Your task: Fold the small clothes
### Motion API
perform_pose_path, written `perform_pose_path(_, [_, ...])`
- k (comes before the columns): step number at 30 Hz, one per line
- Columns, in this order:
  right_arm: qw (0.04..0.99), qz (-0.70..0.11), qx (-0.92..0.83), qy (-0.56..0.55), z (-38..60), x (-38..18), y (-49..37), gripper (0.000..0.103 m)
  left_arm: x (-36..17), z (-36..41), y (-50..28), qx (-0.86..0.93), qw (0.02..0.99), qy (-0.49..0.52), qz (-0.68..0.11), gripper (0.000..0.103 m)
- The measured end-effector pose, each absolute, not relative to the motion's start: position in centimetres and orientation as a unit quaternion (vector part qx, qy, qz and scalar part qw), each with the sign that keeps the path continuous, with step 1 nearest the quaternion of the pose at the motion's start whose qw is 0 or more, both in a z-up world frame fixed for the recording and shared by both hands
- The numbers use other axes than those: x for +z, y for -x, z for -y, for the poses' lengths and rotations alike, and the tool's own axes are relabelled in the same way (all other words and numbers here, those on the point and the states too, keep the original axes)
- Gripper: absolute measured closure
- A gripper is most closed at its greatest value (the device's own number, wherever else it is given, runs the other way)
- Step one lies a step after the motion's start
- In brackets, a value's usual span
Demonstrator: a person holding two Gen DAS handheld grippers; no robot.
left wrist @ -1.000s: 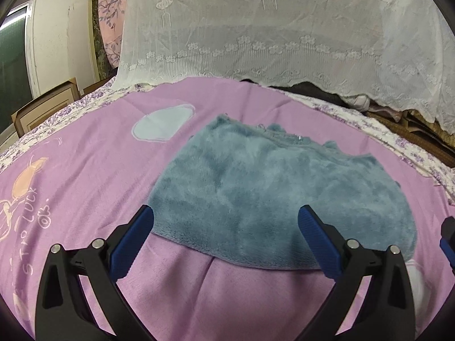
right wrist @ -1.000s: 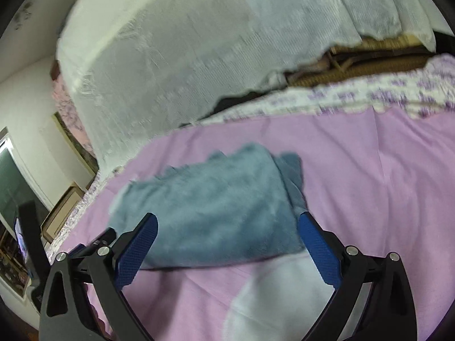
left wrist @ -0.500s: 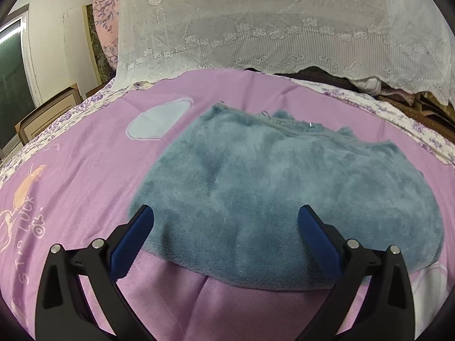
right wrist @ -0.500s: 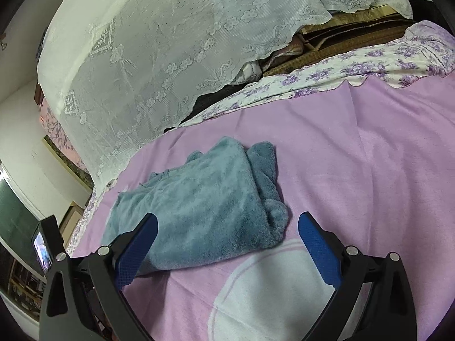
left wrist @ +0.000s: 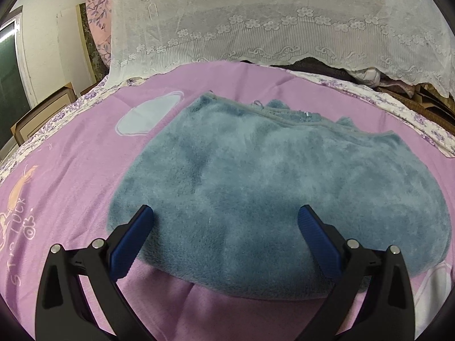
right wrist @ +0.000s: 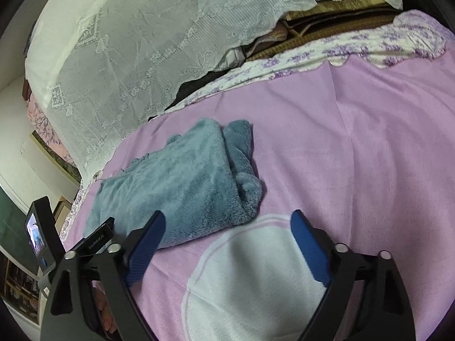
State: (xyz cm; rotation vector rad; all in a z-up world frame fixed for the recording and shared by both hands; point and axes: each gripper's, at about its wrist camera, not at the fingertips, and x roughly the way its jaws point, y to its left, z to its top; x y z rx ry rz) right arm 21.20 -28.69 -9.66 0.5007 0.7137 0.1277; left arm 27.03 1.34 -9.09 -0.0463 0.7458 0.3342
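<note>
A fluffy grey-blue garment (left wrist: pixel 273 187) lies folded on the pink bedspread (left wrist: pixel 71 170). My left gripper (left wrist: pixel 226 213) is open, its blue fingertips over the garment's near edge, holding nothing. In the right wrist view the same garment (right wrist: pixel 182 182) lies left of centre, its folded end toward the right. My right gripper (right wrist: pixel 227 218) is open and empty, just off the garment's near right corner, above a white patch (right wrist: pixel 256 278) on the bedspread. The left gripper's body (right wrist: pixel 42 244) shows at the far left of that view.
A white lace cover (left wrist: pixel 270 20) hangs over a stack behind the bed. A floral sheet border (right wrist: pixel 355 45) runs along the far edge. A pale blue patch (left wrist: pixel 148 116) is printed left of the garment. Wooden furniture (left wrist: pixel 39 116) stands at left.
My left gripper has moved forward, so the garment now lies between its fingertips. My right gripper has swung and steadied near the garment's right corner. The garment has not moved.
</note>
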Motion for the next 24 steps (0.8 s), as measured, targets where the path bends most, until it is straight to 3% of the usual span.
perform_pose_path(4, [0.893,-0.358,0.058,-0.266,29.5,-10.5,-21.7,0.026,-10.3,-0.7,-28.0,0.176,0.907,-0.002,-0.384,0.004])
perform_pose_path(11, [0.874,-0.373,0.059,-0.305,30.7,-11.6,-22.4,0.027,-9.9,-1.0,-27.7,0.168,0.909,0.004,-0.382,0.004])
perform_pose_path(18, [0.840,-0.383,0.099,-0.371,30.8,-12.3,-25.3,0.027,-7.5,-1.1,-25.9,0.146,0.931,0.038,-0.331,0.004])
perform_pose_path(24, [0.829,-0.394,0.098,-0.385,30.2,-13.3,-28.8,0.027,-9.4,-1.0,-27.7,0.146,0.914,0.027,-0.377,0.004])
